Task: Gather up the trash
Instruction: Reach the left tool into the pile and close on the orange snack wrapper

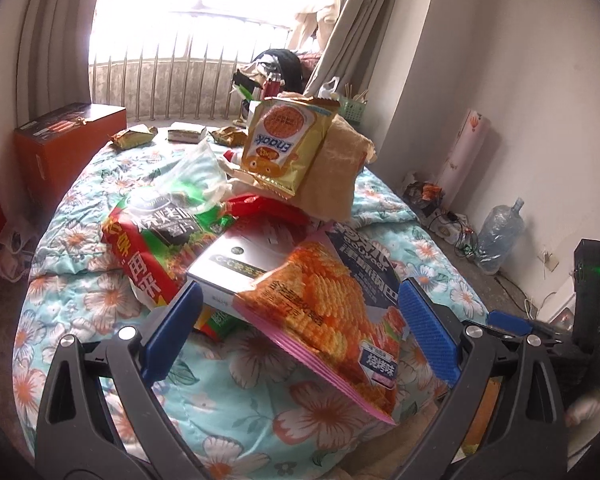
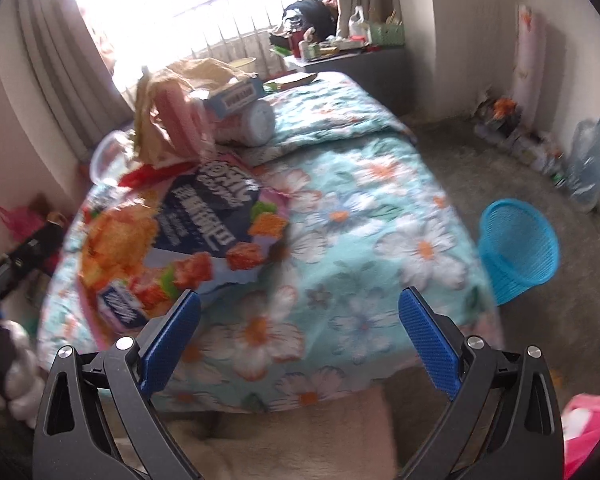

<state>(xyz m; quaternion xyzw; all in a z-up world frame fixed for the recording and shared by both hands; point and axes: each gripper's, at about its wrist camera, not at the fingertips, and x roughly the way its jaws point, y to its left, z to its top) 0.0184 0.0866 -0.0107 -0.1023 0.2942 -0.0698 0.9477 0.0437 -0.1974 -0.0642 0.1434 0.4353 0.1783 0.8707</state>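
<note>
A heap of snack trash lies on the floral quilt [image 1: 100,300]. Nearest is a big orange chip bag [image 1: 324,312], its pink edge reaching between the blue pads of my open left gripper [image 1: 300,332]. Behind it are a silver box [image 1: 236,268], a red-green bag [image 1: 156,240], a yellow biscuit packet [image 1: 280,148] and a brown paper bag [image 1: 336,172]. My right gripper [image 2: 300,340] is open over the quilt's near edge, holding nothing, with the chip bag [image 2: 180,240] just left of its left pad. A blue mesh bin [image 2: 516,248] stands on the floor right of the bed.
Small wrappers [image 1: 134,136] and a little box [image 1: 186,133] lie at the bed's far end. A red box [image 1: 60,140] stands on the left. Along the right wall are a water bottle [image 2: 588,160], cables and clutter. A cluttered side table [image 2: 340,52] stands by the window.
</note>
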